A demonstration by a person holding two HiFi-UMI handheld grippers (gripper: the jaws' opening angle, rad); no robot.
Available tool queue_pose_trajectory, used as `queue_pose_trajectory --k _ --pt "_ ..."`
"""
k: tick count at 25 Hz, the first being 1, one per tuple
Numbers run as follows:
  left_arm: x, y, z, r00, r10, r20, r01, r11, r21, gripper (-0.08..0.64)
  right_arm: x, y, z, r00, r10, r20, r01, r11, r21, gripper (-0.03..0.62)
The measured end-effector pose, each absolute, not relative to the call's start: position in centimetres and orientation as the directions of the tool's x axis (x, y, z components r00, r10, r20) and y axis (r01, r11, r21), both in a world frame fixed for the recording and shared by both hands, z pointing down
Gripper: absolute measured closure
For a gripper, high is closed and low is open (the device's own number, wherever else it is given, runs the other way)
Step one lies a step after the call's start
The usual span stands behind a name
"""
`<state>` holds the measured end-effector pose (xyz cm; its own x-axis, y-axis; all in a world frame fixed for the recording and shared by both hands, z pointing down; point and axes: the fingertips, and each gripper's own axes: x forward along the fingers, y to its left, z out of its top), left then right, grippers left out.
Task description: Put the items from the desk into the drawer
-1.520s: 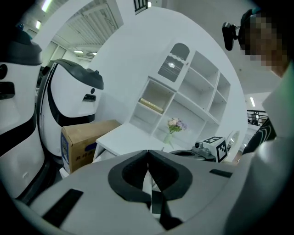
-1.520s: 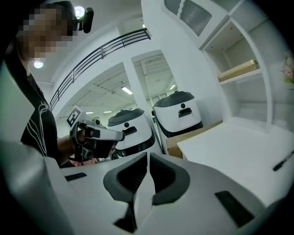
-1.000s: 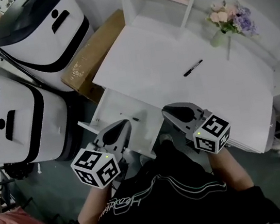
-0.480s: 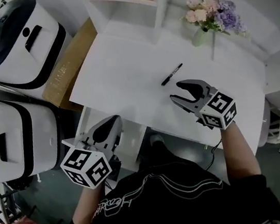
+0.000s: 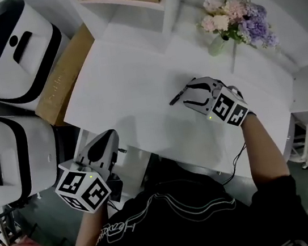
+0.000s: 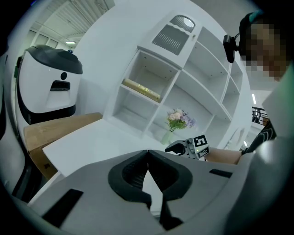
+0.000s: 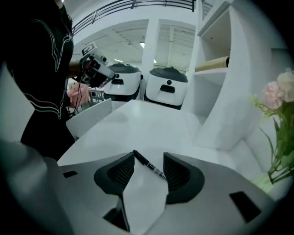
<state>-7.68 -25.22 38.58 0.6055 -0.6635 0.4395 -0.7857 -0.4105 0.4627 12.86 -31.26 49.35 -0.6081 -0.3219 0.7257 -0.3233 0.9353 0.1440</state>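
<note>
Right gripper (image 5: 187,94) (image 7: 144,165): my jaws stand apart, one on each side of the slim black marker pen (image 7: 148,164) (image 5: 176,98), not closed on it.
Pen: lies flat on the white desk (image 5: 131,88), between my right jaws.
Left gripper (image 5: 107,138) (image 6: 148,153): my jaws are together with nothing between them, at the desk's front edge above the white drawer (image 5: 132,162).

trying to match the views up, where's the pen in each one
Head view: pen on the desk, right of centre, at the right gripper's tips.
Left gripper view: cannot make it out; only the right gripper shows, right of centre.
Right gripper view: bottom centre, lying between the open fingers, not gripped.
Shared landmark: the flowers, beyond the pen.
</note>
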Motion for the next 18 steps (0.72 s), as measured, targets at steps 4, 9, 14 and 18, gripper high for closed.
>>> queue_pose_trajectory --k 4,9,14,18 --pt "-7.5 -26.7 39.5 0.585 -0.669 0.458 -0.8 -0.384 0.461 0.54 13.3 -33.0 51.8 -0.58 -0.282 0.765 -0.241 0.956 0.169 0.39" --pt "-8.0 -27.6 40.9 0.561 -0.672 0.483 -0.816 -0.349 0.461 0.54 12.4 -33.4 53.5 -0.593 -0.211 0.777 -0.143 0.977 0.156 0.42" --pt "-7.9 -28.2 41.4 0.561 -0.669 0.488 -0.815 -0.341 0.469 0.54 12.5 -33.4 55.0 -0.566 -0.16 0.809 -0.07 0.987 0.146 0.459" --pt "-7.8 -28.7 41.7 0.561 -0.673 0.483 -0.814 -0.341 0.471 0.54 12.6 -33.2 55.2 -0.579 -0.106 0.809 -0.048 0.994 0.096 0.482"
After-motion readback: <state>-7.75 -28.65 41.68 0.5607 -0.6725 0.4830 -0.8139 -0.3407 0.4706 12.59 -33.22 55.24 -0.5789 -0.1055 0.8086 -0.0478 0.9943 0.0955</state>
